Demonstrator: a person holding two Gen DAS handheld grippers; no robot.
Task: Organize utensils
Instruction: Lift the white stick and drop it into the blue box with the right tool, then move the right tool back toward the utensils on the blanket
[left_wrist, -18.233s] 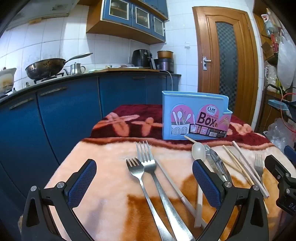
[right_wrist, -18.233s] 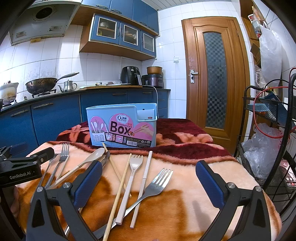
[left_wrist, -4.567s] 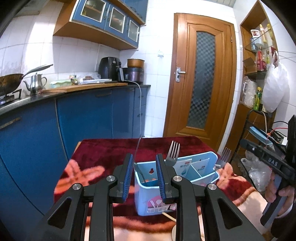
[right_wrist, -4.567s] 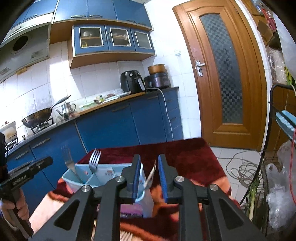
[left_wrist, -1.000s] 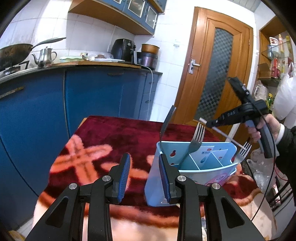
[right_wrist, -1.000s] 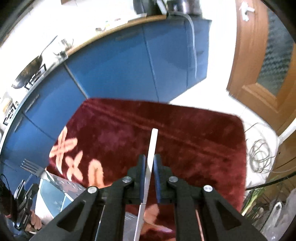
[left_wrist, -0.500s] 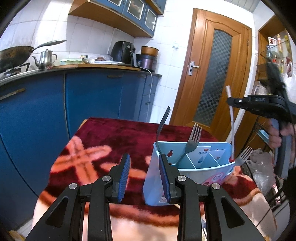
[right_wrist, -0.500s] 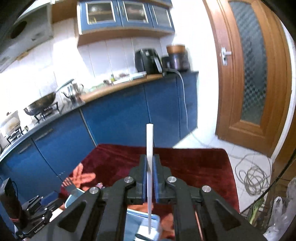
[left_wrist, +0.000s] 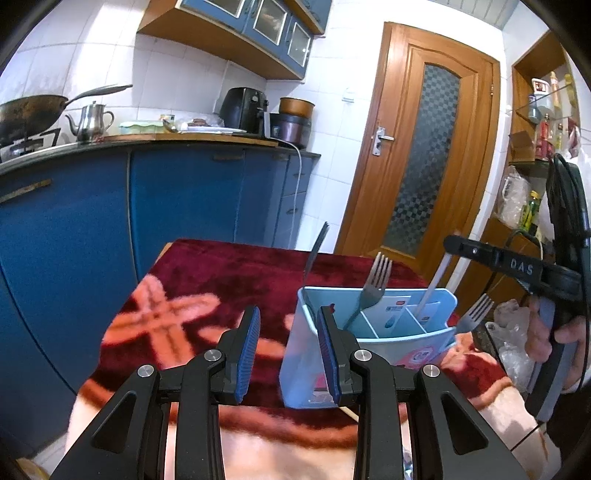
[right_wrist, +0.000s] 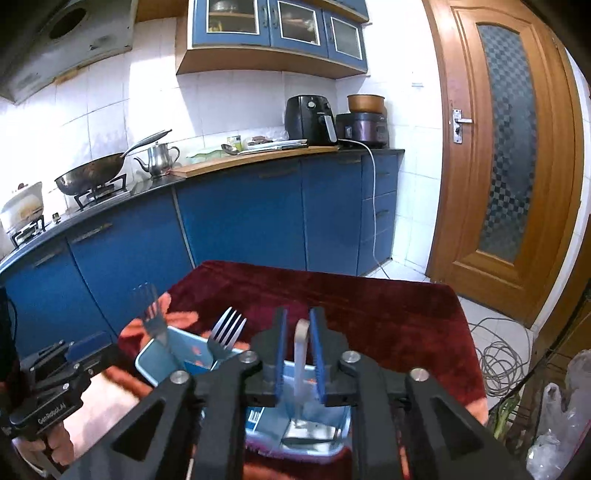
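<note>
The light blue utensil box (left_wrist: 369, 343) stands on the blanket-covered table. Three metal forks stand in it, tines up; one (left_wrist: 371, 284) is in a middle compartment. A white chopstick (left_wrist: 432, 286) leans in a right compartment. My left gripper (left_wrist: 288, 354) is part open and empty, its right finger (left_wrist: 328, 354) in front of the box's left corner. My right gripper (right_wrist: 297, 354) is above the box (right_wrist: 177, 354), jaws slightly apart, and the white chopstick (right_wrist: 300, 362) stands loose between them, its lower end in the box.
A red and cream blanket (left_wrist: 207, 295) covers the table. Blue kitchen cabinets (left_wrist: 184, 206) run behind, a wooden door (left_wrist: 421, 155) at the back right. A chopstick end (left_wrist: 349, 411) shows on the blanket in front of the box. Cables lie on the floor (right_wrist: 495, 362).
The right gripper came down over the box with the white chopstick, set its lower end in a compartment and opened slightly. The left gripper has stayed in place.
</note>
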